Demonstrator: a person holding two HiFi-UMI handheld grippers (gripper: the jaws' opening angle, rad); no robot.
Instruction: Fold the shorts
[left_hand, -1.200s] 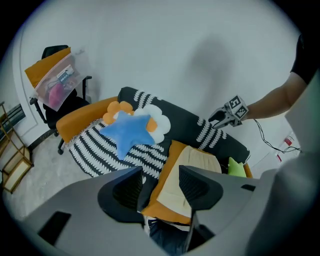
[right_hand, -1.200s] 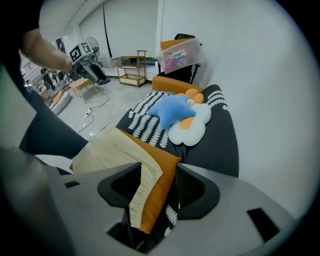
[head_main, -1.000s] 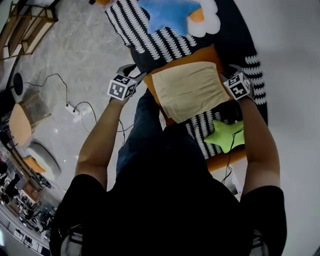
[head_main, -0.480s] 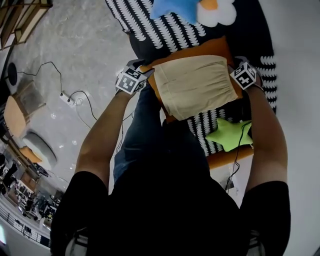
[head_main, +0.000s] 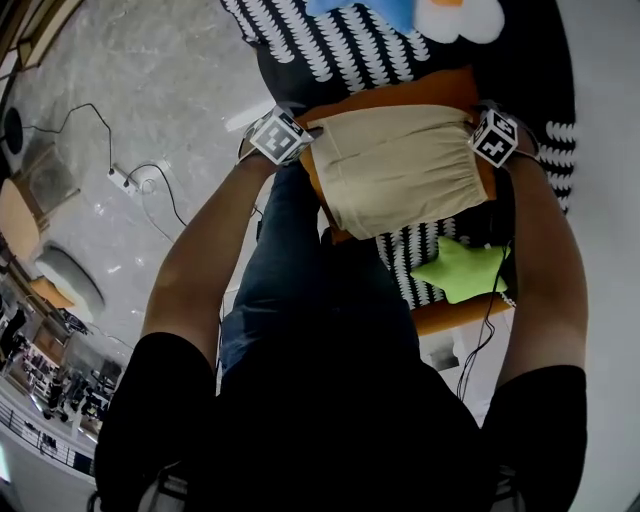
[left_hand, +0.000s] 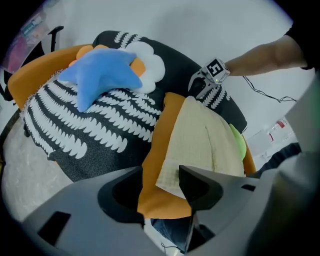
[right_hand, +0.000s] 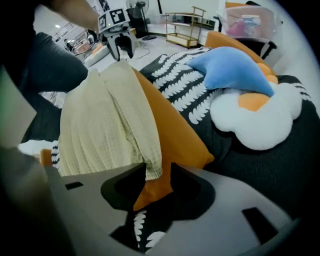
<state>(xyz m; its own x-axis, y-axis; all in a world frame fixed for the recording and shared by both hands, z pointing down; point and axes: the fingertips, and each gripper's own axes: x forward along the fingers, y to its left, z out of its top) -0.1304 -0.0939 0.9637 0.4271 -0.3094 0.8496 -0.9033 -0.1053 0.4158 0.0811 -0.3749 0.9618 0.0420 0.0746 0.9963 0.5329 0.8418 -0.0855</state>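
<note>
Cream shorts (head_main: 400, 170) lie flat on an orange cushion (head_main: 400, 92). My left gripper (head_main: 308, 130) is at their far left corner and my right gripper (head_main: 476, 124) at their far right corner. In the left gripper view the jaws (left_hand: 161, 182) stand apart; the shorts' corner (left_hand: 170, 175) sits between them against the right jaw. In the right gripper view the jaws (right_hand: 158, 172) have just been closing. The gathered corner (right_hand: 153, 167) hangs between them, with orange cushion still showing in the gap.
The cushion rests on a black seat with white leaf print (left_hand: 100, 130). A blue star pillow (left_hand: 102, 75) and a white cloud pillow (right_hand: 255, 125) lie beyond the shorts, a green star pillow (head_main: 460, 268) nearer me. A power strip and cable (head_main: 125, 180) lie on the floor at left.
Both grippers have come down onto the shorts' far corners. The shorts lie in the same place on the cushion.
</note>
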